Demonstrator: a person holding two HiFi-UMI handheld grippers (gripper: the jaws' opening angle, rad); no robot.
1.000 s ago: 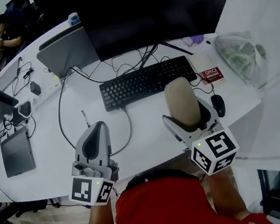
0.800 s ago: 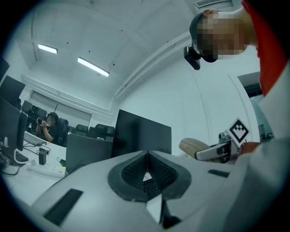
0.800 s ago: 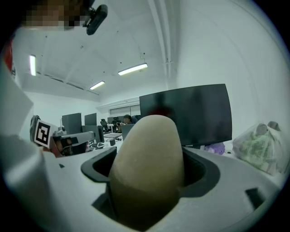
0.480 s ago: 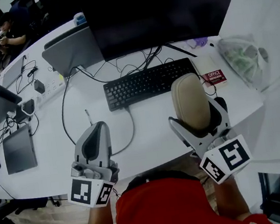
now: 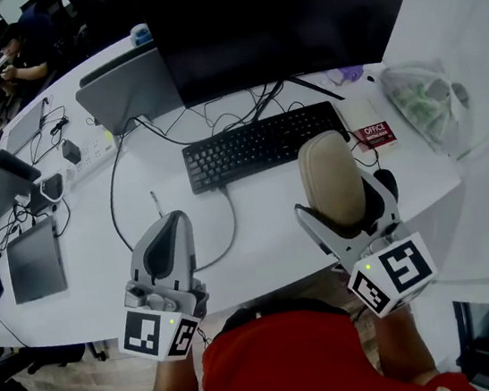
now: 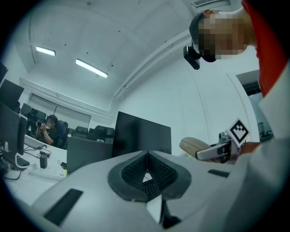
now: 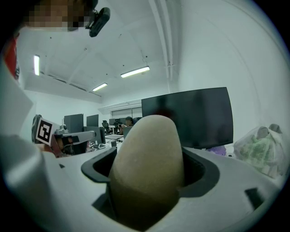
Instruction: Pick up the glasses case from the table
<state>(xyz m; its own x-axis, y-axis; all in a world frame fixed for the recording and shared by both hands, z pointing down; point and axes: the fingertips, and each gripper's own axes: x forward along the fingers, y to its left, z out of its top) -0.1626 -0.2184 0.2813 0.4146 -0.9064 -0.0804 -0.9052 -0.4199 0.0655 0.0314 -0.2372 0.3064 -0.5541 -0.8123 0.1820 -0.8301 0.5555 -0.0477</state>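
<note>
Both right gripper (image 5: 347,207) jaws clamp the glasses case (image 5: 329,172).

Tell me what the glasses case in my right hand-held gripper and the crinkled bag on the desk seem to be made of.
The glasses case is beige, matte and finely grained, so likely a suede-like or fabric cover; the shell beneath can't be told. The bag looks like thin clear plastic, judging by its creases, sheen and the contents showing through.

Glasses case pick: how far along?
Done: the beige oval glasses case is clamped in the right gripper and looks clear of the white desk. In hand: holding it aloft; the left gripper is shut and empty. Left: nothing apparent.
</note>
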